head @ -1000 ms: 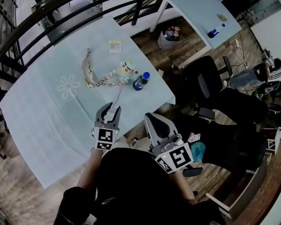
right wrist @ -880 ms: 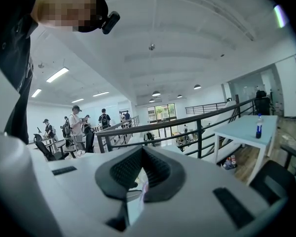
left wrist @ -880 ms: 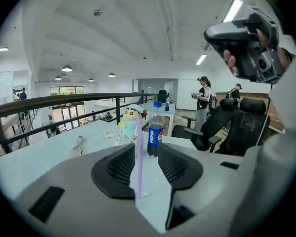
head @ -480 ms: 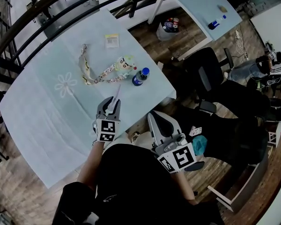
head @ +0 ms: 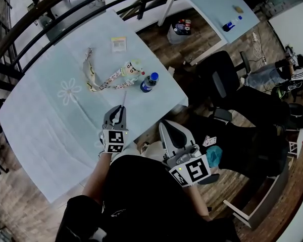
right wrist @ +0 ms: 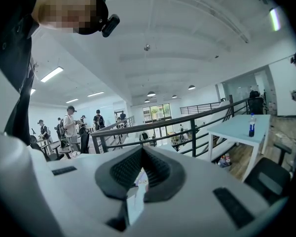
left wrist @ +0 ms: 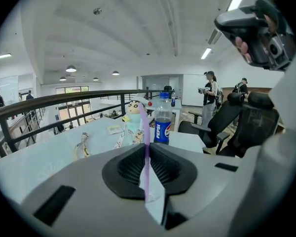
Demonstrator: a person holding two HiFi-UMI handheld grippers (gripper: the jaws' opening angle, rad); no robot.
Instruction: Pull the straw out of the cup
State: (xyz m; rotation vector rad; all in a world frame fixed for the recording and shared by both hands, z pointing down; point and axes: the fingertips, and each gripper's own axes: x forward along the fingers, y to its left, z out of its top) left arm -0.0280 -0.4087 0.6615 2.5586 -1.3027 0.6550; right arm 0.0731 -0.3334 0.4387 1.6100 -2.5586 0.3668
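A lanyard (head: 97, 79) lies on the table (head: 50, 120). My left gripper (head: 116, 117) is closing on the thin purple straw (left wrist: 146, 142), pinched between its pads. I cannot make out the cup below it. Beyond stand a cartoon figure (head: 133, 68) and a cola bottle (head: 148, 82). My right gripper (head: 166, 129) is off the table, jaws narrow and empty.

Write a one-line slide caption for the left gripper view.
Left gripper closing its jaws around a thin purple plastic straw.
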